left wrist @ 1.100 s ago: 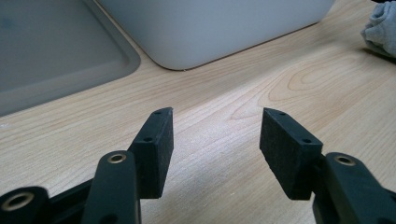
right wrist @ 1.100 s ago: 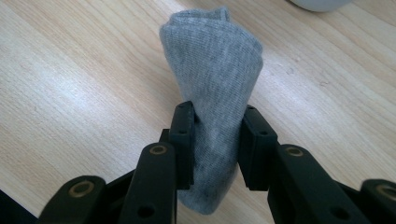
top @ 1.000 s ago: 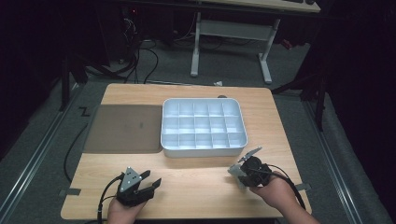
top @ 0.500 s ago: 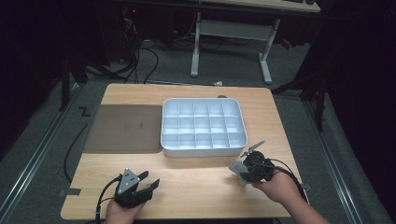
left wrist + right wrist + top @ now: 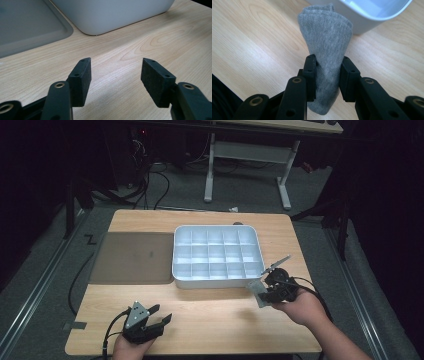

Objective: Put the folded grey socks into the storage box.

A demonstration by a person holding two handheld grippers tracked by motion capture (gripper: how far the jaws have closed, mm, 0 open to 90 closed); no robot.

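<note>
- My right gripper (image 5: pixel 325 68) is clamped on a rolled grey sock (image 5: pixel 325 47); both pads press its sides and the roll sticks out past the jaws.
- In the high view the right gripper (image 5: pixel 272 285) sits off the front right corner of the white divided tray (image 5: pixel 216 231), near its wall.
- My left gripper (image 5: pixel 116 75) has just been opening; its jaws stand wide with bare wooden table (image 5: pixel 150 42) between them.
- A dark mat (image 5: pixel 131 257) lies touching the tray's left side.
</note>
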